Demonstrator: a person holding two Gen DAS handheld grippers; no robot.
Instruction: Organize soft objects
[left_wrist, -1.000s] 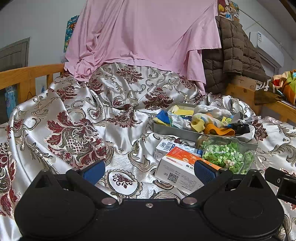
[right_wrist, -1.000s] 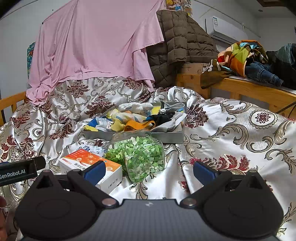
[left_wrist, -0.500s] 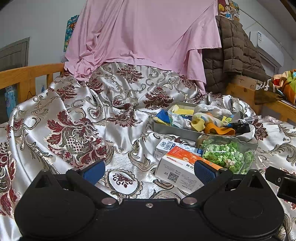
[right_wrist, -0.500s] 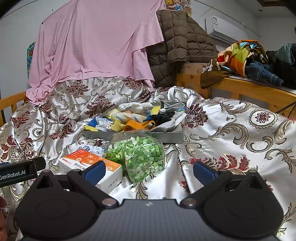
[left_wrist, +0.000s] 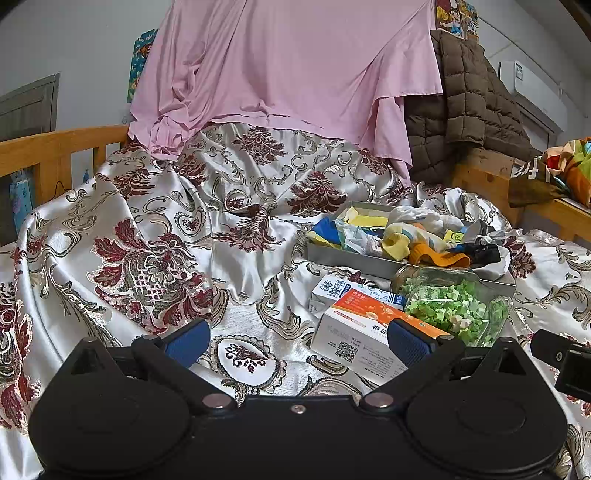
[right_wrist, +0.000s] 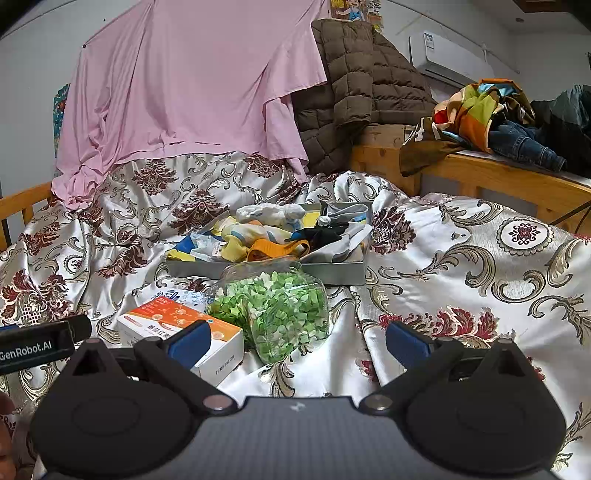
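I see a silver satin bedspread (left_wrist: 155, 236) patterned with dark red floral medallions and beige scrolls, and a plain pink sheet (left_wrist: 288, 70) beside a brown quilted jacket (right_wrist: 354, 92). The grey tray (right_wrist: 332, 271) carries yellow, blue, white, orange and black soft pieces (right_wrist: 266, 236). My clear jar (right_wrist: 280, 310) shows green and white bits, next to a white box (left_wrist: 369, 332) with an orange top; both grippers have blue pads (right_wrist: 190, 341).

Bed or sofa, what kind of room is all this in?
Most likely a bedroom: a wooden bed frame under a patterned satin cover, clothes heaped on the rail, and an air conditioner on the wall.
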